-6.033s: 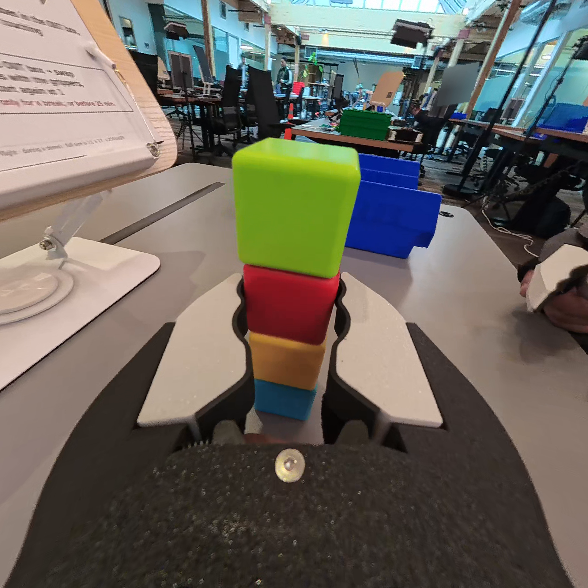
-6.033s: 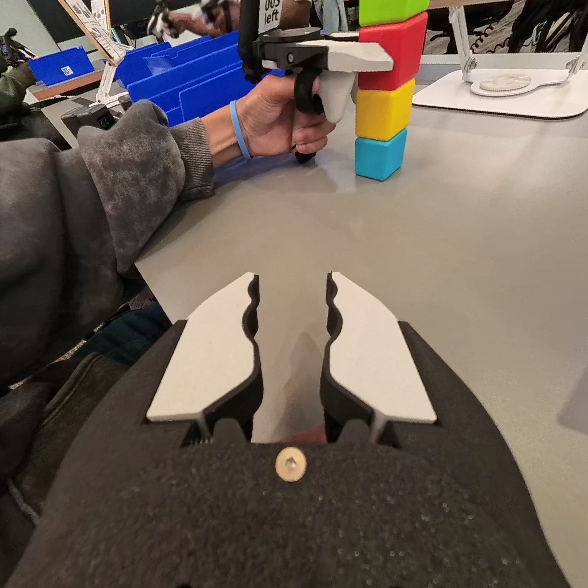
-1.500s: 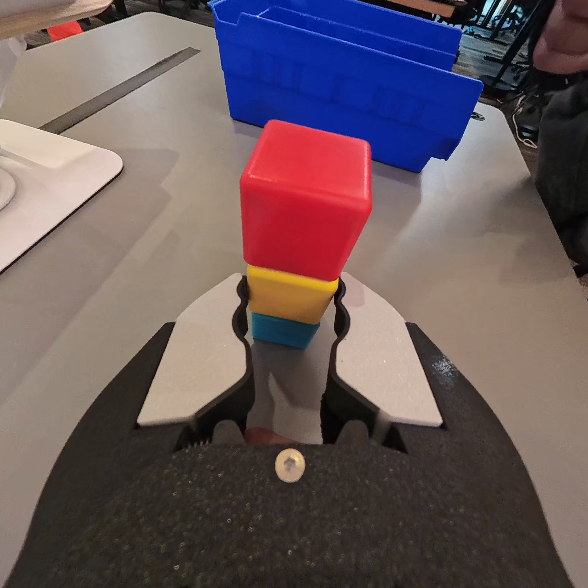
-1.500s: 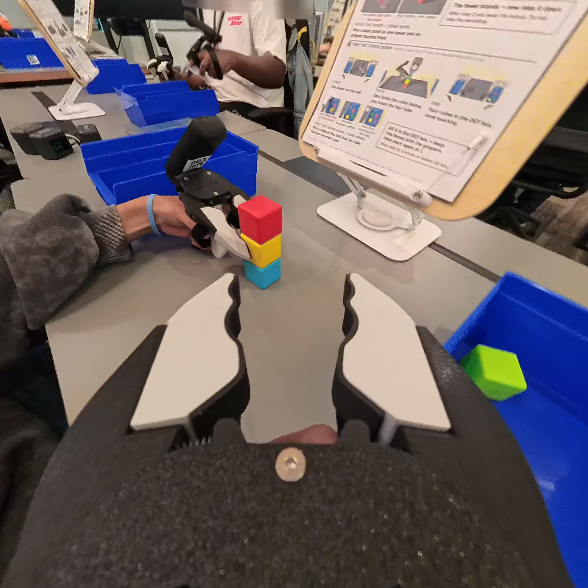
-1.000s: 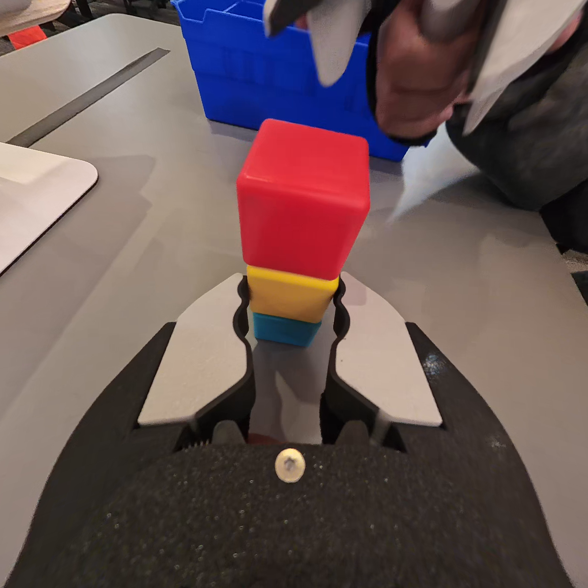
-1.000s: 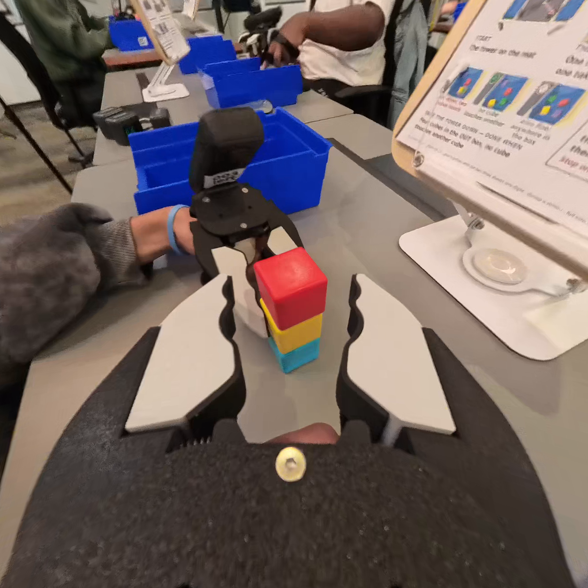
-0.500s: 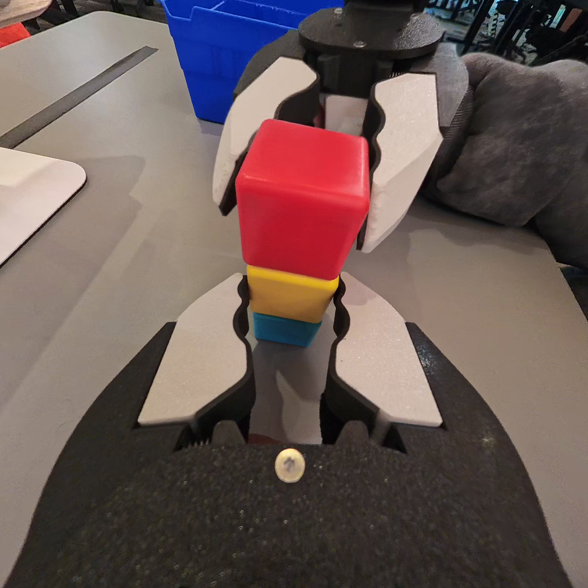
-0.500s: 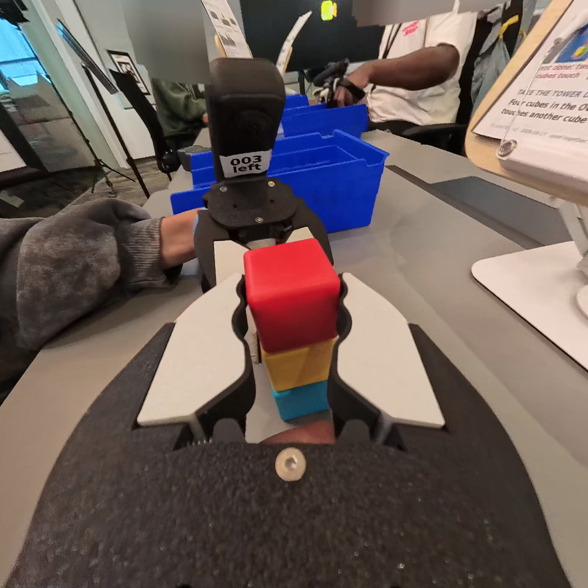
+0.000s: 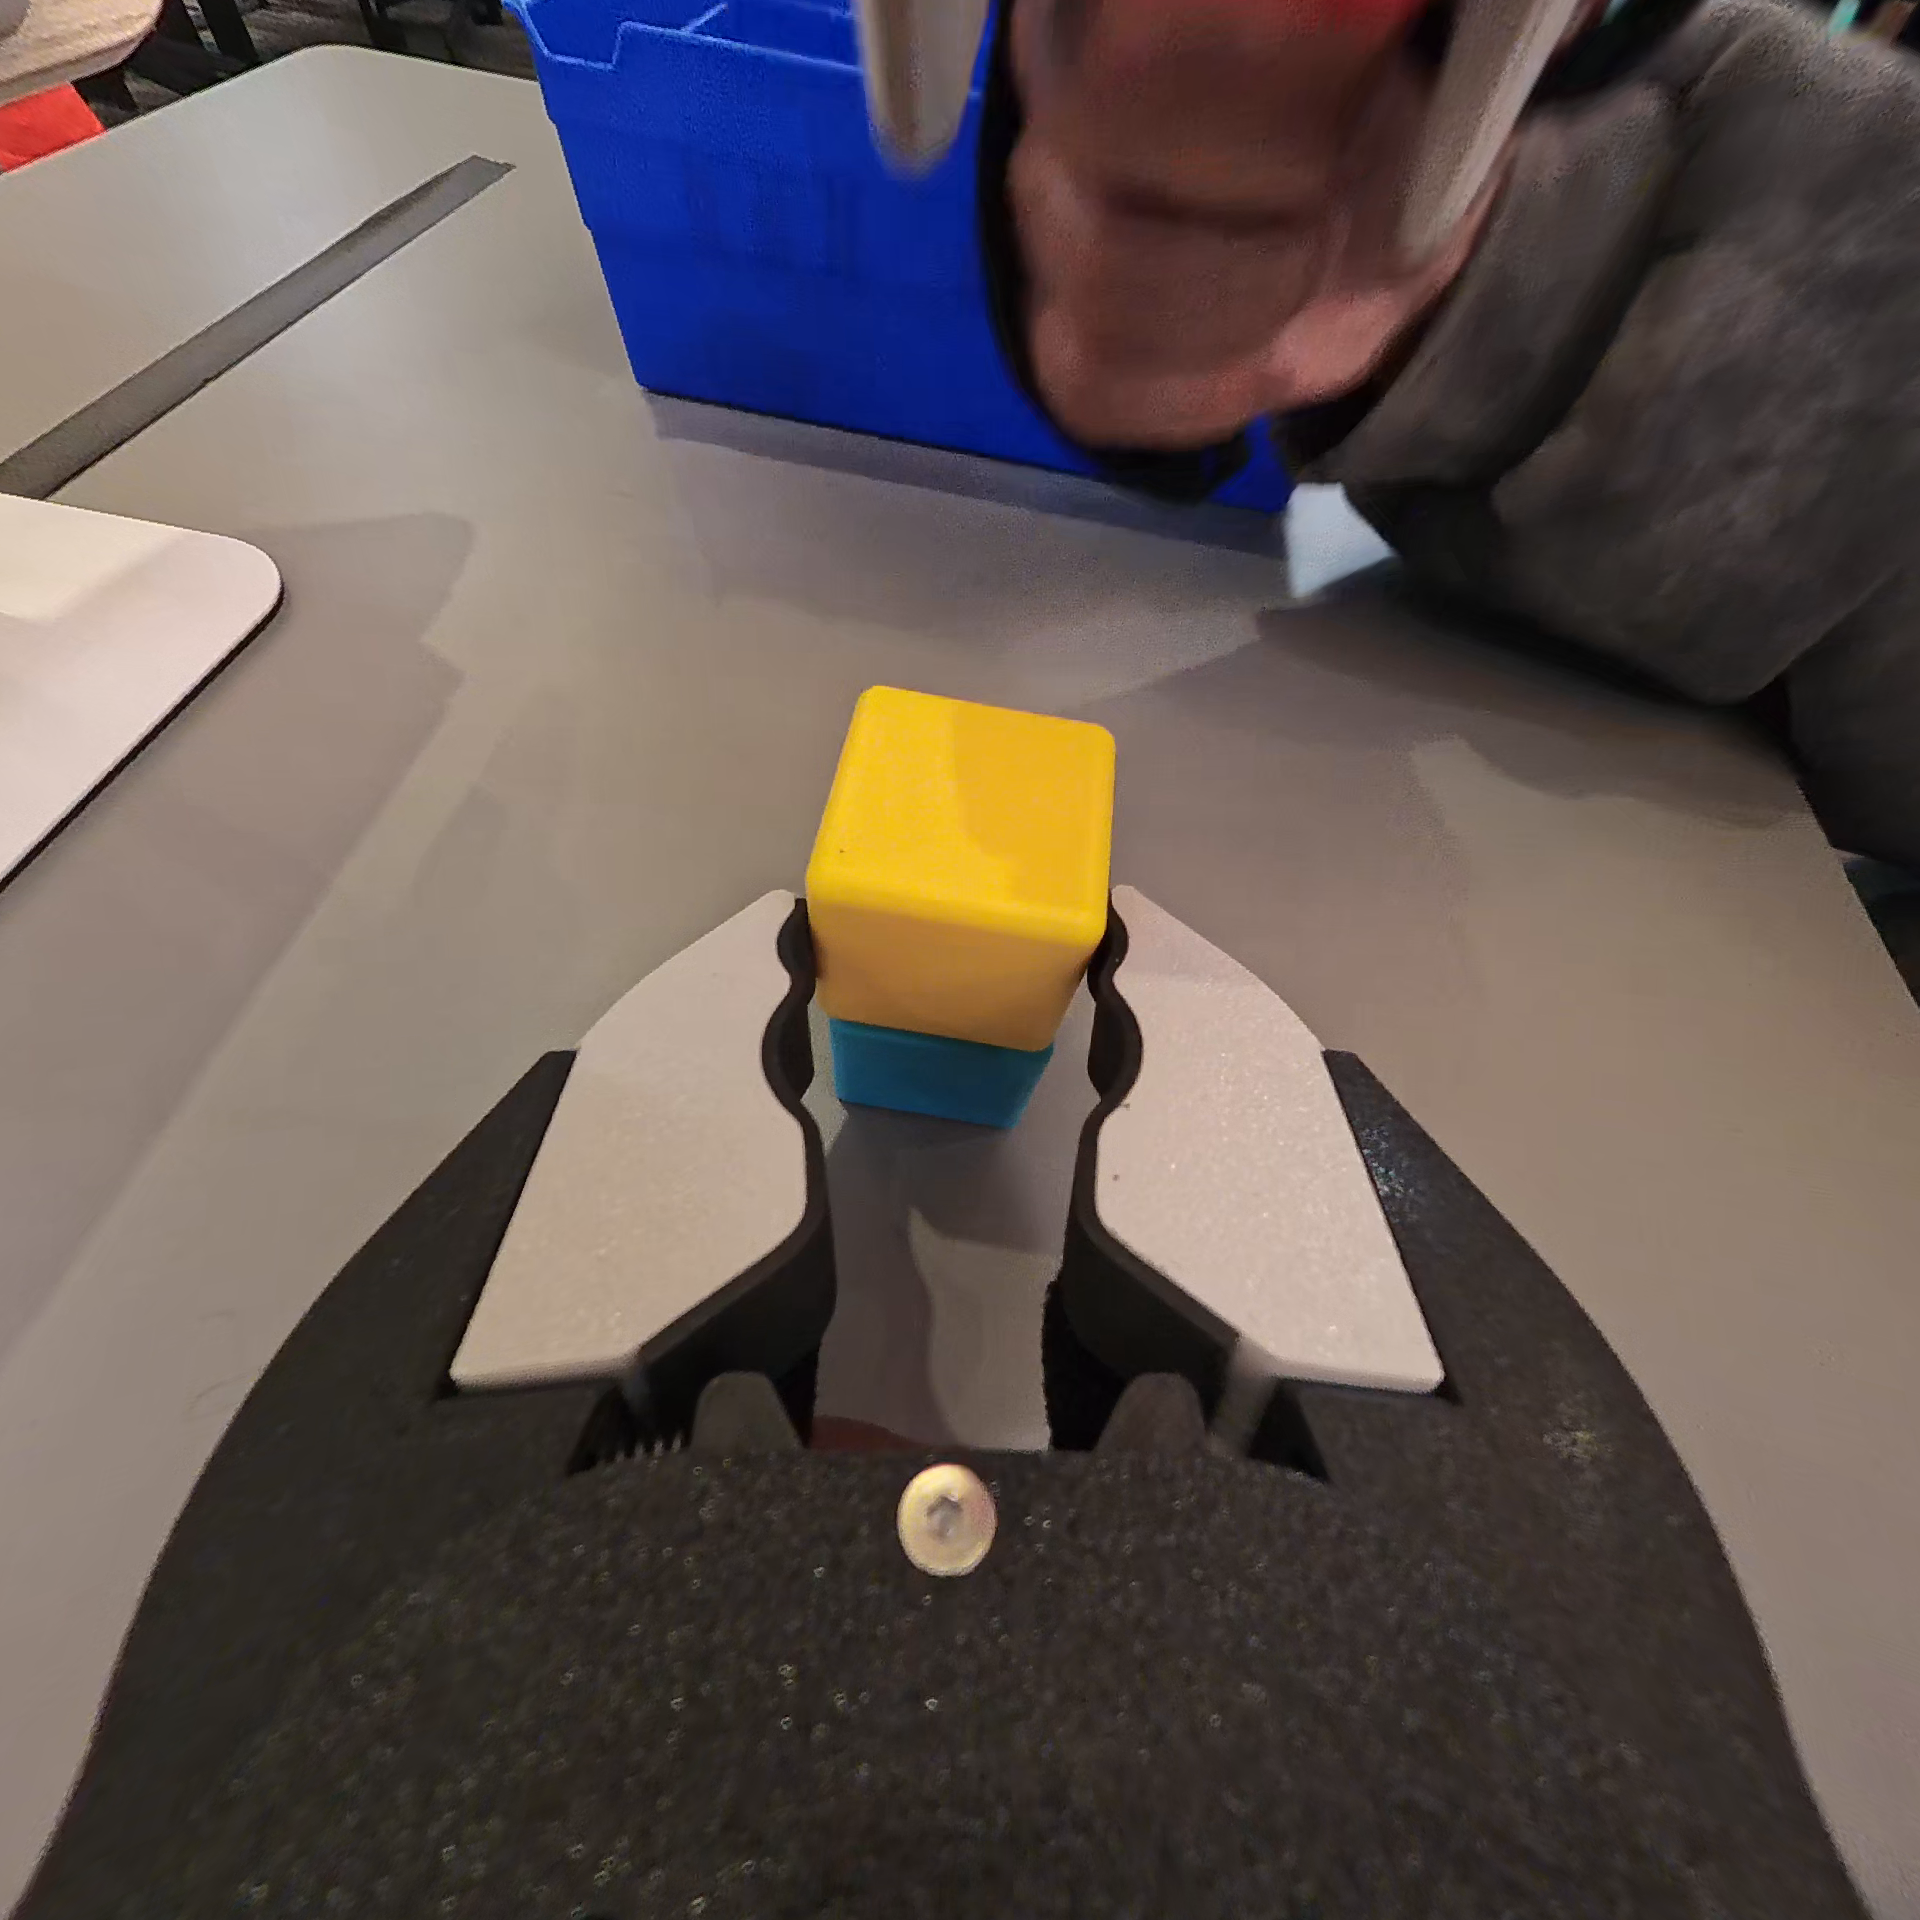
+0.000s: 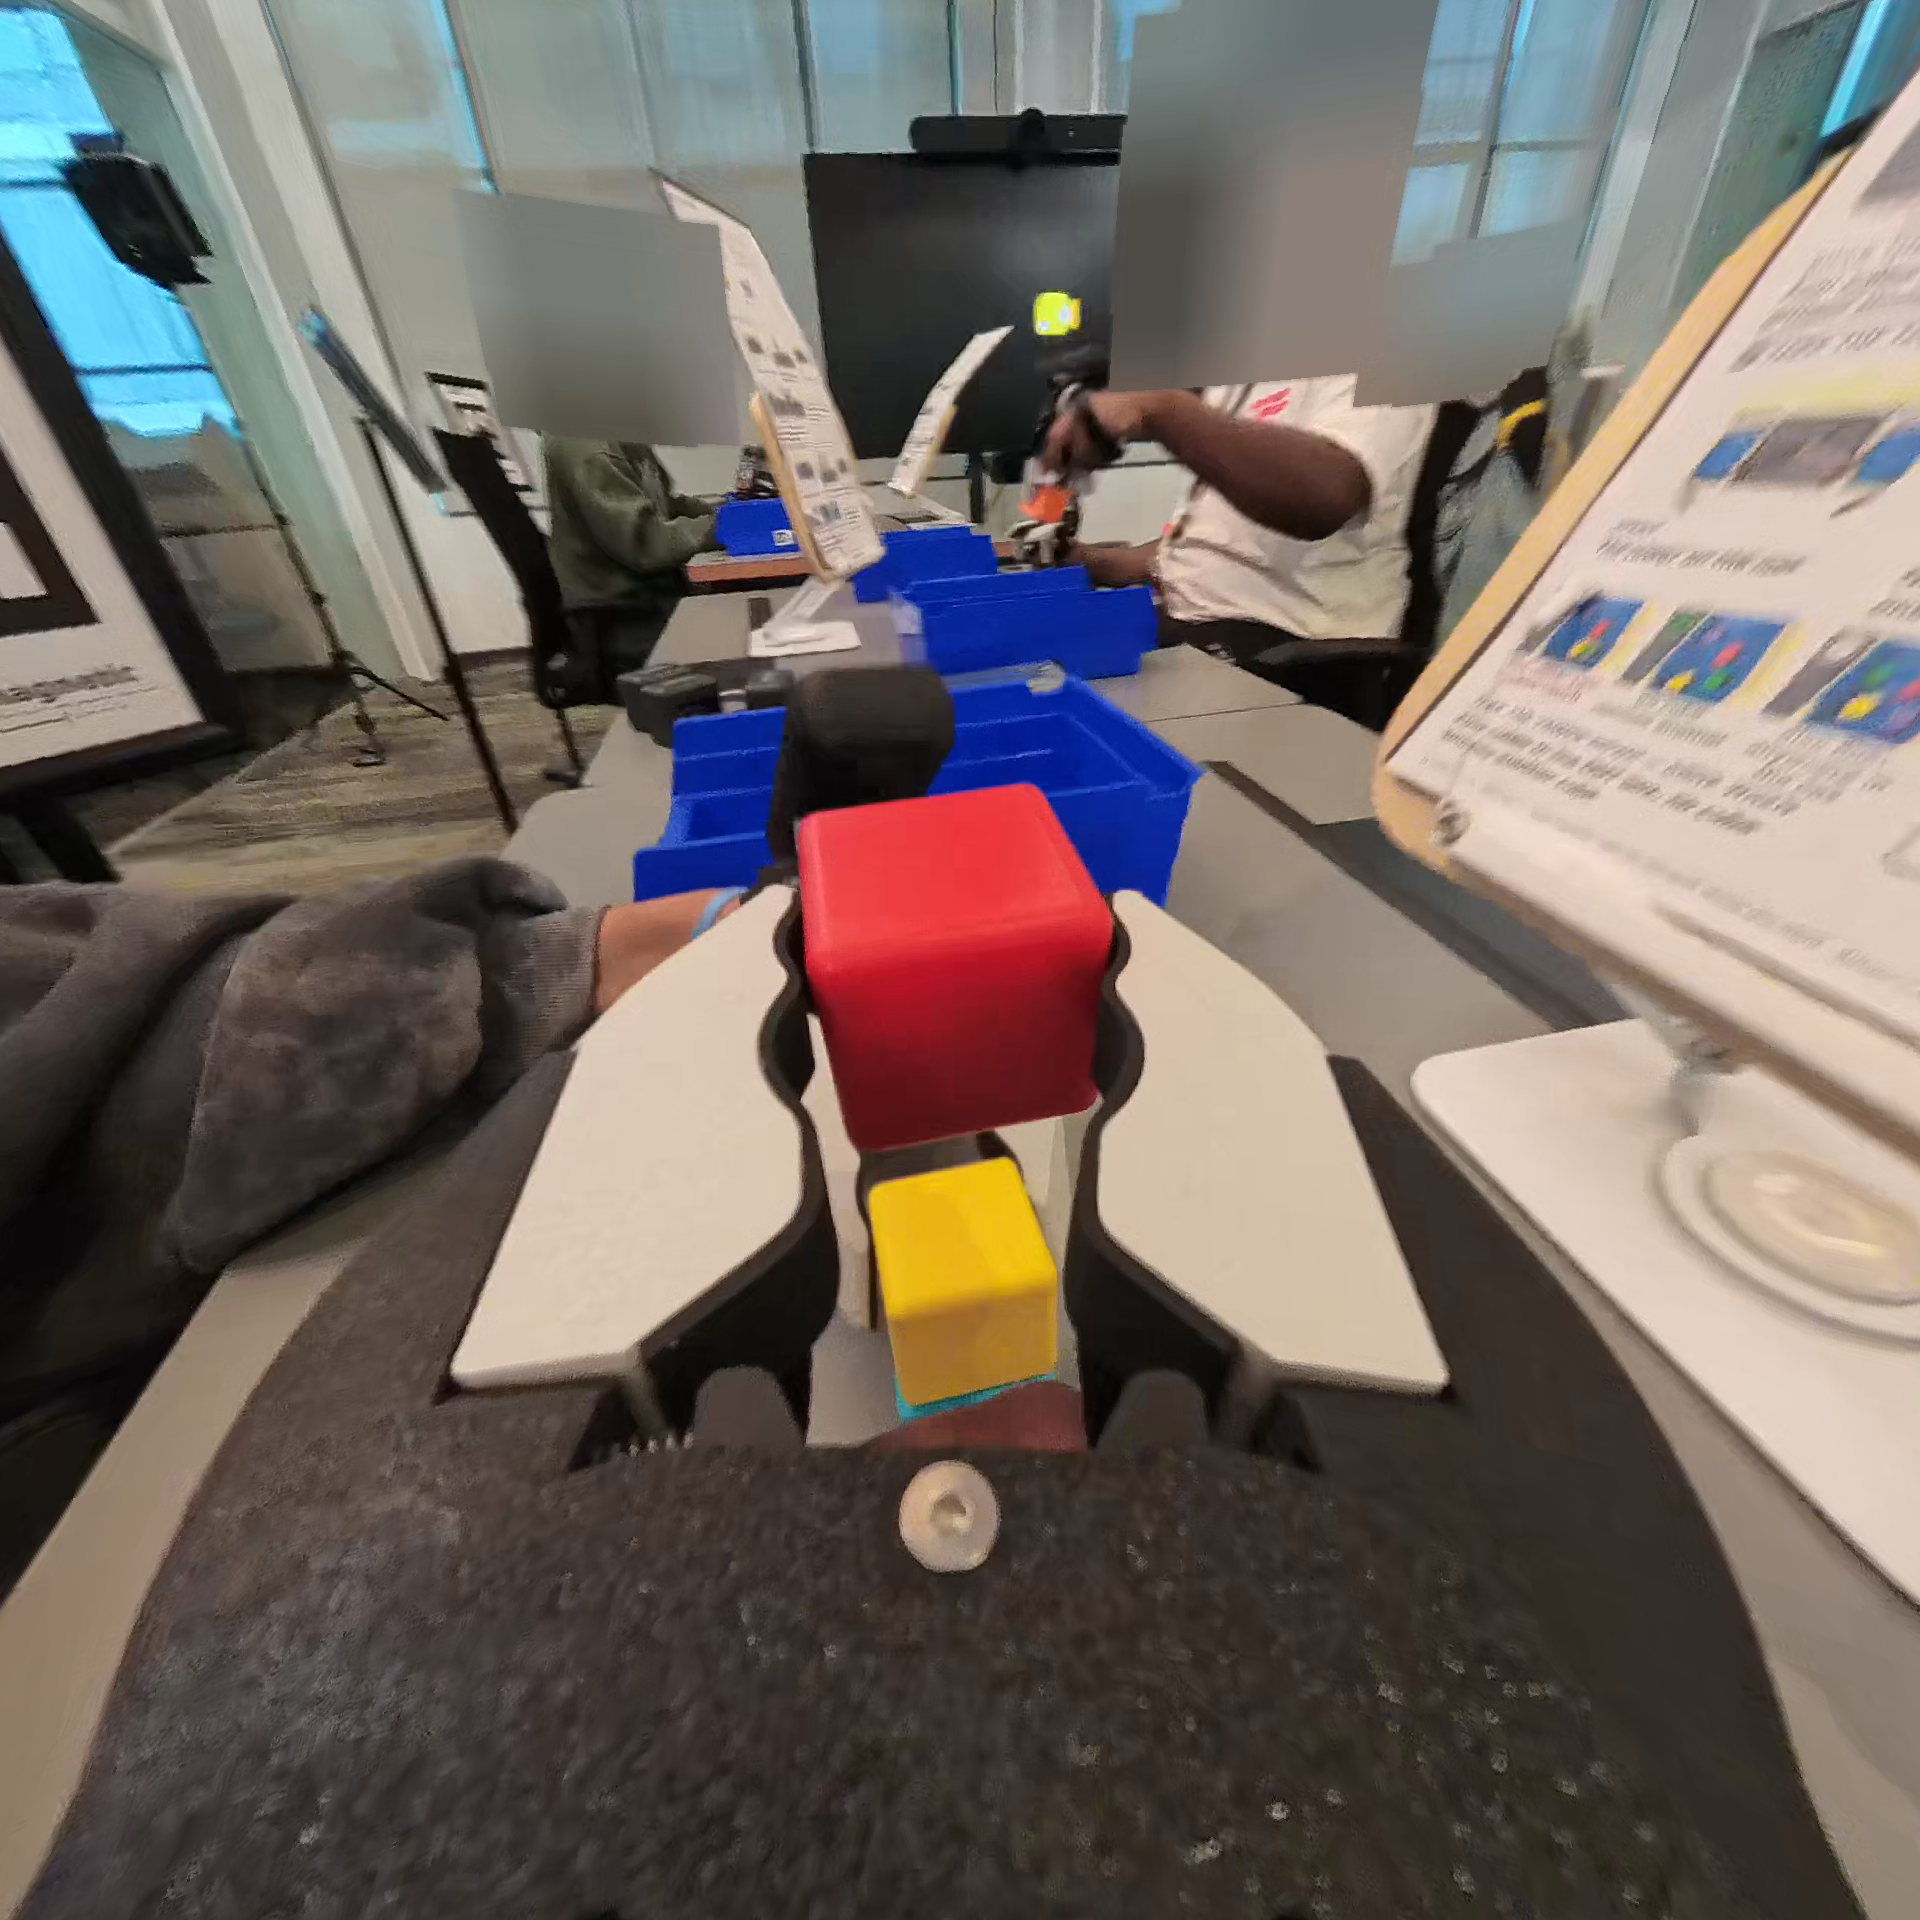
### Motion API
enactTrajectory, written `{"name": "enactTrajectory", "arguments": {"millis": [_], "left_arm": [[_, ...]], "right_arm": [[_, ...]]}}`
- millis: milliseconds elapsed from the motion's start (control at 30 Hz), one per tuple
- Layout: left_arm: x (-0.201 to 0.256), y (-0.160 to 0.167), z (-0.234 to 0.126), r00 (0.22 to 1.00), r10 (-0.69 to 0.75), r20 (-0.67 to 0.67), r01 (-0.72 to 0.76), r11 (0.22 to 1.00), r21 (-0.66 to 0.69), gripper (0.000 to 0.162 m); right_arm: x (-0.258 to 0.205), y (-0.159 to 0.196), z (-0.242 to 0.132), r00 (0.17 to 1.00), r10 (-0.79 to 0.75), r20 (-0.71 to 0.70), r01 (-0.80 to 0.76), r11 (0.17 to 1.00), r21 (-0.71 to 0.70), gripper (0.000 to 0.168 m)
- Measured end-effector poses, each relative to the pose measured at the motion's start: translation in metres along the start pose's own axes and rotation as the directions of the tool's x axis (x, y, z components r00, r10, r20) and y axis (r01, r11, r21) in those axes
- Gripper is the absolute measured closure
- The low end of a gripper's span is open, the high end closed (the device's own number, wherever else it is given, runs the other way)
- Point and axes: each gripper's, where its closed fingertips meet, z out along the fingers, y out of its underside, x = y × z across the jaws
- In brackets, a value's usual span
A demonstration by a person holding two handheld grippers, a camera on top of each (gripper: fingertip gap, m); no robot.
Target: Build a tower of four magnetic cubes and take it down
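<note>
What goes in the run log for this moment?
phase: teardown | right gripper: shut on red cube, lifted | left gripper: shut on yellow cube atop blue cube

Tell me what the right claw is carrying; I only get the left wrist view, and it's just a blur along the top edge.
Observer: The right claw is shut on a glossy red plastic cube.
Operator: Is it clear of the stack?
Observer: Yes, a gap shows between it and the yellow plastic cube below.
Operator: Anything close on the right?
Observer: A wooden-backed instruction board on a white stand.
</note>
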Motion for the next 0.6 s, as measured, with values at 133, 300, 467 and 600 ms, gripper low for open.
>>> {"name": "enactTrajectory", "arguments": {"millis": [133, 300, 467, 600], "left_arm": [[0.000, 0.000, 0.000, 1.000, 0.001, 0.002, -0.001, 1.000, 0.000, 0.111], [0.000, 0.000, 0.000, 1.000, 0.003, 0.008, -0.003, 1.000, 0.000, 0.111], [0.000, 0.000, 0.000, 1.000, 0.004, 0.008, -0.004, 1.000, 0.000, 0.112], [0.000, 0.000, 0.000, 1.000, 0.005, 0.009, -0.005, 1.000, -0.001, 0.112]], "right_arm": [[-0.004, -0.053, -0.033, 0.971, -0.124, -0.203, 0.108, 0.990, -0.089, 0.116], [0.007, -0.111, -0.119, 0.869, -0.182, -0.460, 0.099, 0.975, -0.198, 0.116], [0.066, -0.101, -0.235, 0.660, -0.191, -0.727, -0.135, 0.921, -0.365, 0.116], [0.117, -0.045, -0.303, 0.521, -0.150, -0.840, -0.423, 0.809, -0.407, 0.116]]}}
